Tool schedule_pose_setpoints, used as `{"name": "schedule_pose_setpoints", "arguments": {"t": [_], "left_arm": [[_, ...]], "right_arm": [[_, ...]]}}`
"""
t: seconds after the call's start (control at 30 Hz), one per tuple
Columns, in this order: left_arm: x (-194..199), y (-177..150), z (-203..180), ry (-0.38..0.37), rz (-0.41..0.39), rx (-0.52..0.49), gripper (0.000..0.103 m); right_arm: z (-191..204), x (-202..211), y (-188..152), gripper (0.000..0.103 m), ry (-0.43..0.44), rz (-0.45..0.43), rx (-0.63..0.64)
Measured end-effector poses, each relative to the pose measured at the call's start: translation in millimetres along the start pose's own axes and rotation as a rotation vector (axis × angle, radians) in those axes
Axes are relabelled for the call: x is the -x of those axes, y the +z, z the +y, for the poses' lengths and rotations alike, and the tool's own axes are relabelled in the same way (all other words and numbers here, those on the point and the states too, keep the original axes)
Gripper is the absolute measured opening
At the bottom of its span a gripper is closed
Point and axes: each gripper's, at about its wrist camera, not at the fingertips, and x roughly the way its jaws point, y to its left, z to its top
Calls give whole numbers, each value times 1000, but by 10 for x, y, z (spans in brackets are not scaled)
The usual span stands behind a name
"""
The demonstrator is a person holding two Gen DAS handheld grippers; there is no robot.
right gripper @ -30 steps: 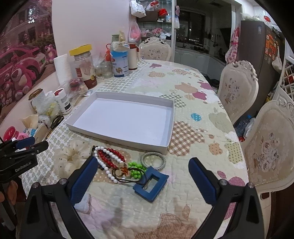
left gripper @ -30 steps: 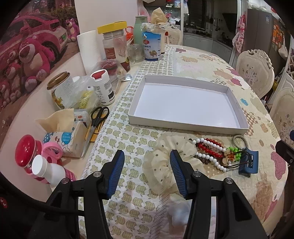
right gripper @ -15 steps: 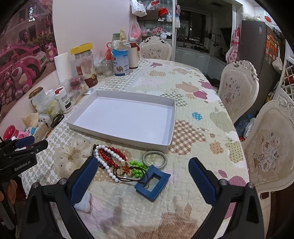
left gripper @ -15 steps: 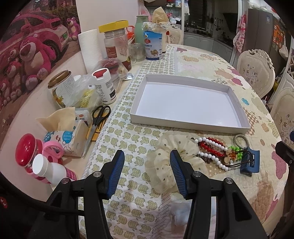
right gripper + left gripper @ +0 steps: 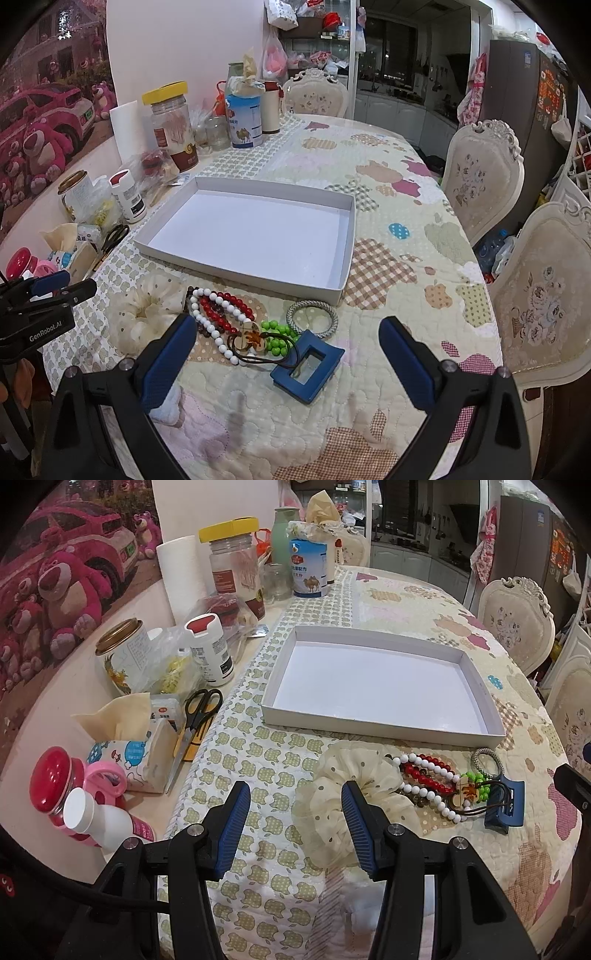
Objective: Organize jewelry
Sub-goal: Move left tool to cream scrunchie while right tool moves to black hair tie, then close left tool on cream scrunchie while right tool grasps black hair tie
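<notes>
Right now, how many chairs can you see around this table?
3. One chair stands at the table's far end, behind the tins. Two more line the right side: a farther chair and a nearer chair. Others may be hidden outside the view.

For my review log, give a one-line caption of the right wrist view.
Open right gripper hovers over beaded bracelets and a blue clip beside an empty white tray.

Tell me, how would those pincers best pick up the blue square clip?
Probably by one bar of its frame. The blue clip lies flat on the tablecloth, a hollow square with an open window, so one finger could drop into the window and the other outside. Come from above on its near right side: cords and green beads crowd its far left corner. The open right gripper already brackets it.
</notes>
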Motion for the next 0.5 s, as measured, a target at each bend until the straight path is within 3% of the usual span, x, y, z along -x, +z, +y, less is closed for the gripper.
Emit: {"name": "schedule_pose_setpoints", "arguments": {"t": [0.2, 0.5], "left_arm": [[-52, -7, 21, -22, 21, 5, 42], [-127, -16, 162, -143, 85, 54, 42]], "right_arm": [[-31, -16, -1, 101, -1, 2, 2], [-176, -96, -109, 101, 40, 31, -11]]}}
